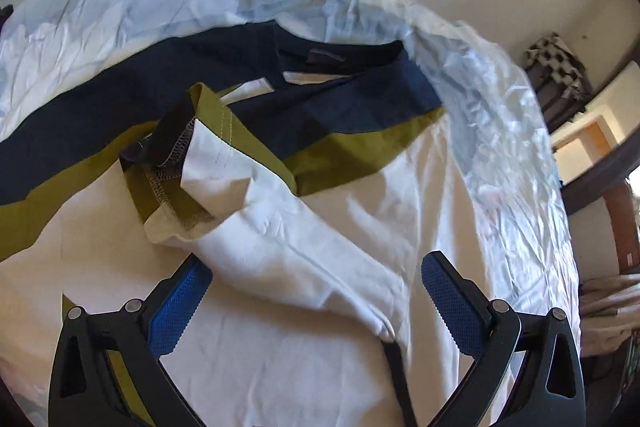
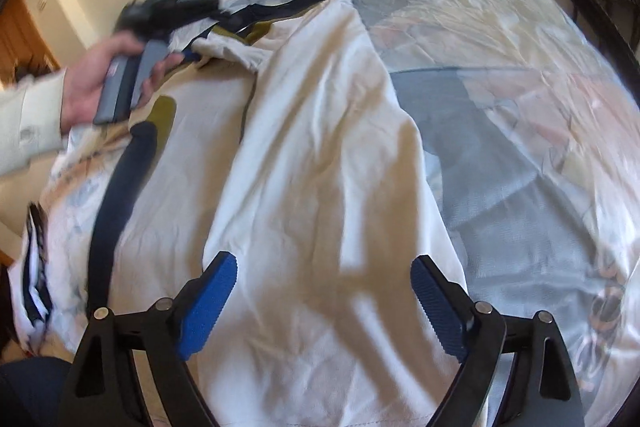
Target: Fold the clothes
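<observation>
**A:** Where does the garment lie?

**B:** The shirt [image 1: 304,307] is spread on a bed, over a crinkled bedsheet [image 1: 500,131] printed in pale blue, grey and peach. It is mostly white, with an olive band [image 1: 344,155] and a navy band [image 1: 120,99] across it.

**A:** Which way does it run?

**B:** In the right wrist view its long axis runs from the near edge, under the camera, up and slightly left toward the far end, where the navy and olive parts sit. One side is folded over the body, its edge running along that same axis. In the left wrist view a sleeve [image 1: 256,223] lies doubled back on the white body, its cuff turned up so the stitched olive and navy seam shows, pointing up-left.

**A:** And the tools?

**B:** The left hand-held gripper [image 1: 316,297] has its jaws wide apart above the sleeve, pads clear of the cloth. The right hand-held gripper [image 2: 324,301] also stands spread over the white fabric, gripping nothing.

**A:** Anyone in view?

**B:** A hand [image 2: 92,75] in a pale sleeve holds the other tool at the far left, blurred.
</observation>
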